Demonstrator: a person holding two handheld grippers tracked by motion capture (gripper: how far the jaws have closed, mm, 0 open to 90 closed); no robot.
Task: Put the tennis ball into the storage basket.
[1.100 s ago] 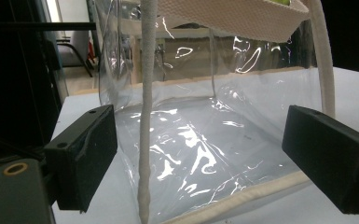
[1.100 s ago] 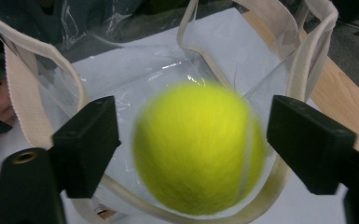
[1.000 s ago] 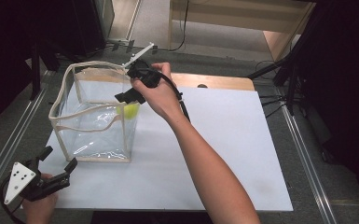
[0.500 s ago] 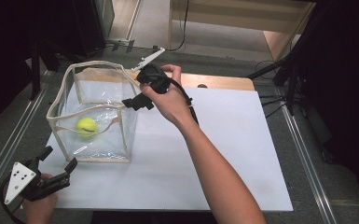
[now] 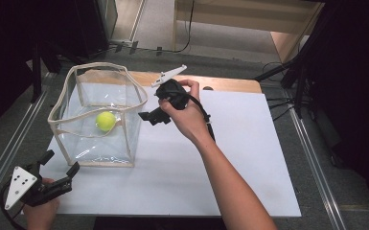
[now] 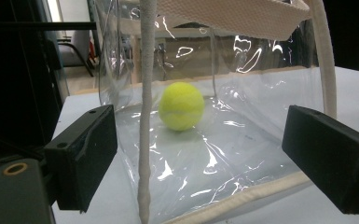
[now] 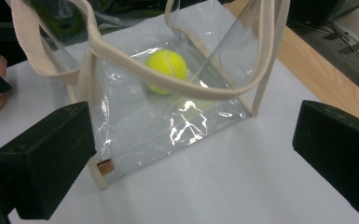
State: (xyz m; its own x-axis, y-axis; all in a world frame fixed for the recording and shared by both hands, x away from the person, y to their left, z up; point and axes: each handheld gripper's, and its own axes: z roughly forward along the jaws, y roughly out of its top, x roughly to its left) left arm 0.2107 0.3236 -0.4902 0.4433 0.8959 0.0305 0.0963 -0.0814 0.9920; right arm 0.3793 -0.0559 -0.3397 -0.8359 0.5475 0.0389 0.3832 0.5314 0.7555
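Inside the clear bag (image 5: 100,143) lies the ball (image 5: 105,120); both hand-held grippers gape, empty.

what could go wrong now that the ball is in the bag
1. The clear bag is soft and its rim sags unevenly, so a nudge from the open right gripper beside its rim could tip or fold it.
2. The ball lies loose on the bag's floor and may roll if the bag shifts.
3. The open left gripper sits close to the bag's near corner; moving forward, its jaws might snag the fabric trim and drag the bag across the white board.
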